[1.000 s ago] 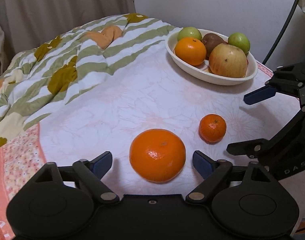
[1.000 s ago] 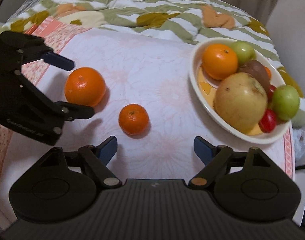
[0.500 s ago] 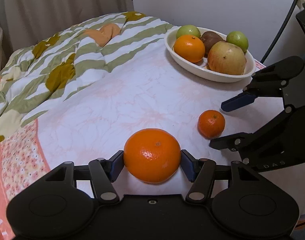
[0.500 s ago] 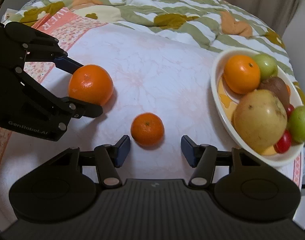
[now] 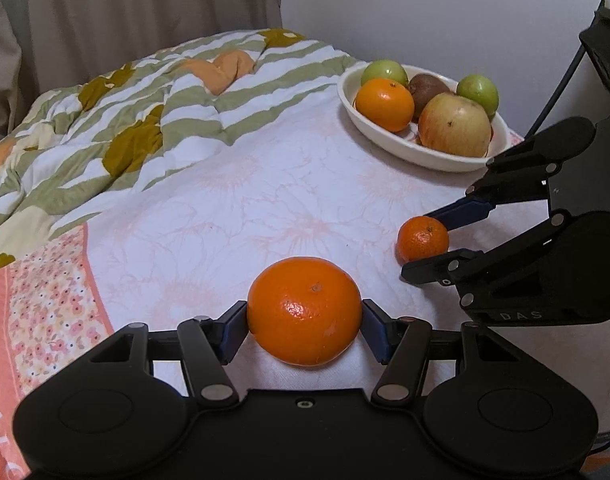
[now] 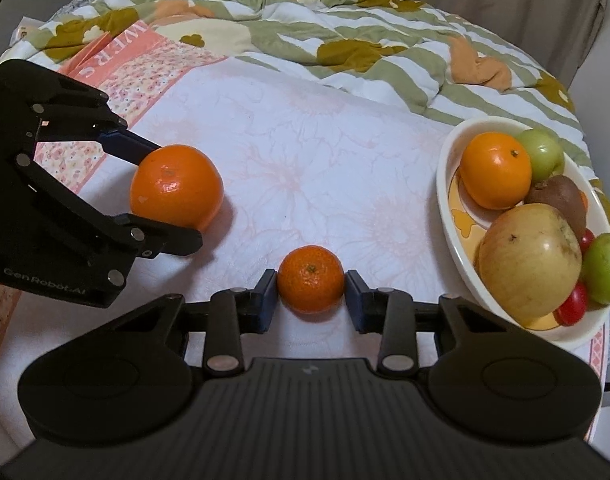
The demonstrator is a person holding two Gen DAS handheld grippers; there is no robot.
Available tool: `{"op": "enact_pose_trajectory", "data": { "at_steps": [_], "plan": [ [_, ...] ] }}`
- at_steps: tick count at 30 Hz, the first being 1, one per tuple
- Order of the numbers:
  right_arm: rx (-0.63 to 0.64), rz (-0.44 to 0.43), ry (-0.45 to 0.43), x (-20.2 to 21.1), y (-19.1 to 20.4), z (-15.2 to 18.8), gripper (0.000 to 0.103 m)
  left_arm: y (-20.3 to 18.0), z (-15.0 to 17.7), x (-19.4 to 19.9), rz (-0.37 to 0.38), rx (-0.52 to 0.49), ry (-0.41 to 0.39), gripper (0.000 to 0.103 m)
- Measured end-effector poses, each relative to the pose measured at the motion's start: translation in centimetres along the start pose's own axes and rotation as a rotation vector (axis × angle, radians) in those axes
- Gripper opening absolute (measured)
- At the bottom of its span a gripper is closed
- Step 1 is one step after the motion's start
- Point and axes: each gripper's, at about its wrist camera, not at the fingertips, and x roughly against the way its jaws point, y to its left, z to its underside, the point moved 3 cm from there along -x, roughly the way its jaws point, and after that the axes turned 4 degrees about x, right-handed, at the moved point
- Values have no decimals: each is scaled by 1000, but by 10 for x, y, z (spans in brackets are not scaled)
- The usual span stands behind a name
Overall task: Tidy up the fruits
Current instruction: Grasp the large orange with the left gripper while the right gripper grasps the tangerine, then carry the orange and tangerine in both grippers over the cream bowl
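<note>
A large orange (image 5: pixel 303 312) rests on the pale floral bed sheet (image 5: pixel 265 200), and my left gripper (image 5: pixel 303 322) is shut on it, blue pads pressed to both sides. In the right wrist view the same orange (image 6: pixel 176 186) sits in the left gripper (image 6: pixel 175 196). A small mandarin (image 6: pixel 311 278) lies on the sheet between the closing jaws of my right gripper (image 6: pixel 310 300), whose pads touch its sides. The left wrist view shows that mandarin (image 5: pixel 422 238) held by the right gripper (image 5: pixel 419 246). A cream oval bowl (image 5: pixel 425 160) of fruit stands beyond.
The bowl (image 6: pixel 445 208) holds an orange (image 6: pixel 495 174), a big yellow apple (image 6: pixel 529 260), green apples, a kiwi and small red fruits. A rumpled green-striped quilt (image 5: pixel 125 128) covers the far side of the bed. A black cable (image 5: pixel 561 88) hangs by the wall at the right.
Both grippers have closed: the left one onto the large orange, the right one onto the small mandarin after reaching forward around it. The fruits stay on the sheet.
</note>
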Motion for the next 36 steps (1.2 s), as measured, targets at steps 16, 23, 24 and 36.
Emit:
{"op": "enact_pose_trajectory", "data": {
  "at_steps": [16, 23, 24, 36],
  "plan": [
    [-45, 85, -77, 78, 13, 12, 51, -29, -2, 76, -5, 17, -162, 64],
    [-97, 122, -127, 122, 7, 32, 51, -58, -2, 107, -27, 36, -223, 64],
    [-105, 121, -132, 128, 3, 36, 51, -64, -3, 111, -37, 42, -230, 64],
    [-90, 73, -210, 176, -78, 67, 51, -142, -29, 128, -166, 215, -302, 64]
  ]
}}
